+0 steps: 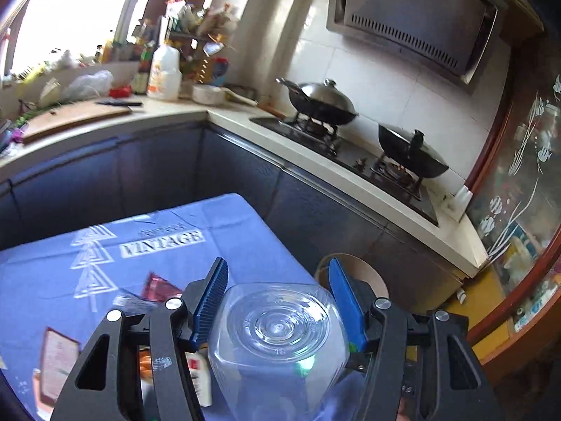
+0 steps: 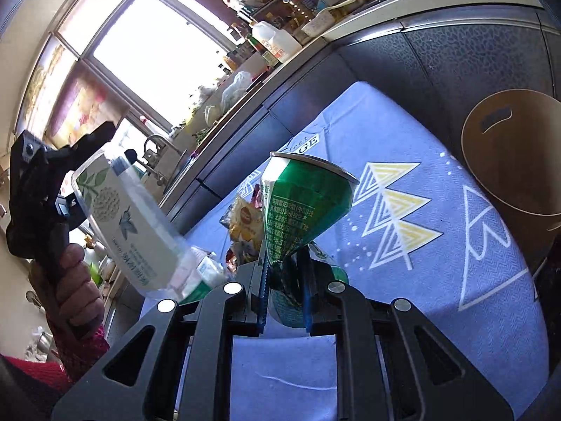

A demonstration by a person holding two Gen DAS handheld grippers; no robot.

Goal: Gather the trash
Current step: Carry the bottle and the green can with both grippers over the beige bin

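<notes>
Slippage is looming: your left claw (image 1: 278,296) is clamping the clear bottle (image 1: 277,333) between its pads while your right claw (image 2: 285,270) is pinching the crushed green can (image 2: 301,196) only at its crumpled end, the bin (image 2: 515,154) sitting off to its right.

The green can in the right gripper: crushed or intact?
Crushed: the green can is pinched thin between the right gripper pads, flaring out above.

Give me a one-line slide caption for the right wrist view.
Right gripper pinching a crushed green can above the blue tablecloth.
</notes>
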